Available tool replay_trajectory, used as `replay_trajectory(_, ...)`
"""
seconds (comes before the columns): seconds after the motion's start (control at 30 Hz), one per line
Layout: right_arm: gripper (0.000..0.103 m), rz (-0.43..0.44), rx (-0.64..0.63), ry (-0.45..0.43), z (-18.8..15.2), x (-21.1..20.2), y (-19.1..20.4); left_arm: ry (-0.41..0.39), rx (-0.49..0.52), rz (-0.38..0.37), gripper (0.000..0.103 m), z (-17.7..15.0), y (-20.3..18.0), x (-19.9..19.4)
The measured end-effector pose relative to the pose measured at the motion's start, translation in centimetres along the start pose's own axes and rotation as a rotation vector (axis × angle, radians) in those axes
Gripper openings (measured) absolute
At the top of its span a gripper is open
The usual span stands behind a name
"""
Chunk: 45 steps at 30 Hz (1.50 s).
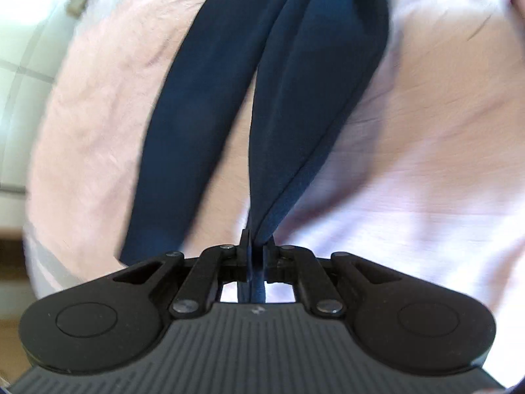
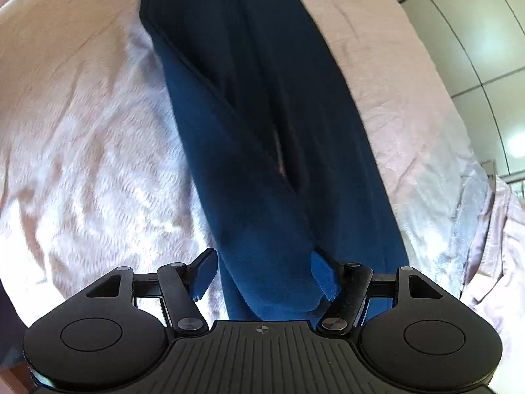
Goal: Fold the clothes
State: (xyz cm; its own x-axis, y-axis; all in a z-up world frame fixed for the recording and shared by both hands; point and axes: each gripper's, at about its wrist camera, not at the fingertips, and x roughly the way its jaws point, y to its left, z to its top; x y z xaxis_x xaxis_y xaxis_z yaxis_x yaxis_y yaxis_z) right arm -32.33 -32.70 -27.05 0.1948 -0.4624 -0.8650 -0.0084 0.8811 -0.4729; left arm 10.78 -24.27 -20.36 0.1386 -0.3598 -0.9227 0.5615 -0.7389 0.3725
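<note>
Pinched shut on a bunched edge, the left gripper (image 1: 255, 249) lifts the navy garment (image 1: 295, 82) above the pink bed (image 1: 410, 164), while the right gripper (image 2: 262, 274) gapes around it ungripped (soft, limp, light cloth, best taken at hems).

Bright daylight washes out the pink bedsheet (image 1: 426, 164) to my right, glare spots shine on the wardrobe doors (image 2: 485, 49), motion blur smears the sheet's creases, and fisheye bending curves both views' dark-cornered edges.
</note>
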Motion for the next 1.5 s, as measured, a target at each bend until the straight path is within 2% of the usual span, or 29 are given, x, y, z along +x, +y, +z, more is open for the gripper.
replay_trajectory(0.1,0.067,0.023,0.019,-0.018,-1.1,-0.9,-0.8,0.046,-0.134,-0.205,0.004,-0.3,1.4,-4.8)
replay_trajectory(0.23,0.067,0.027,0.096,-0.095,-1.5,-3.1,-0.4,0.108,-0.312,-0.478,0.005,-0.8,3.3,-11.3)
replay_trajectory(0.27,0.067,0.026,0.113,-0.110,-1.6,-3.6,-0.3,0.124,-0.352,-0.534,0.007,-0.9,3.6,-12.3)
replay_trajectory(0.3,0.067,0.023,0.125,-0.119,-1.9,-4.1,-0.3,0.146,-0.376,-0.543,0.010,-1.4,3.1,-11.3)
replay_trajectory(0.33,0.067,0.021,0.145,-0.121,-2.0,-4.3,-0.4,0.172,-0.399,-0.539,0.017,-1.8,2.8,-9.9)
replay_trajectory(0.43,0.067,0.019,0.236,-0.093,-1.5,-3.6,-1.1,0.300,-0.439,-0.401,0.020,-2.1,2.9,-2.0)
replay_trajectory(0.53,0.067,0.047,0.350,-0.032,-1.9,-2.8,-2.1,0.363,-0.395,-0.310,0.021,-1.9,1.8,2.7)
replay_trajectory(0.57,0.067,0.058,0.399,-0.010,-2.3,-2.7,-2.3,0.360,-0.370,-0.294,0.021,-1.6,1.0,3.3)
replay_trajectory(0.67,0.067,0.105,0.600,0.063,-4.1,-2.3,-2.6,0.278,-0.339,-0.268,0.027,-1.1,0.0,2.3)
replay_trajectory(0.77,0.067,0.176,0.907,0.120,-7.1,-1.2,-3.4,0.148,-0.309,-0.272,0.028,0.5,-1.7,0.8)
replay_trajectory(0.83,0.067,0.216,1.144,0.114,-9.4,-1.0,-3.9,0.053,-0.267,-0.292,0.029,2.3,-3.5,-0.3)
replay_trajectory(0.97,0.067,0.247,1.481,0.019,-13.8,-0.2,-4.4,-0.024,-0.156,-0.337,0.032,5.0,-9.0,-1.7)
replay_trajectory(1.17,0.067,0.220,1.794,-0.085,-21.5,1.5,-5.2,-0.025,-0.099,-0.378,0.032,7.8,-13.9,-0.7)
replay_trajectory(1.3,0.067,0.179,1.934,-0.159,-26.2,2.0,-6.3,-0.057,-0.091,-0.367,0.032,12.0,-14.9,-0.9)
replay_trajectory(1.4,0.067,0.130,1.982,-0.225,-29.3,2.8,-7.7,-0.100,-0.087,-0.341,0.032,15.9,-15.1,-0.5)
replay_trajectory(1.5,0.066,0.164,2.040,-0.292,-32.0,4.7,-9.0,-0.161,-0.073,-0.321,0.032,20.8,-14.8,-0.6)
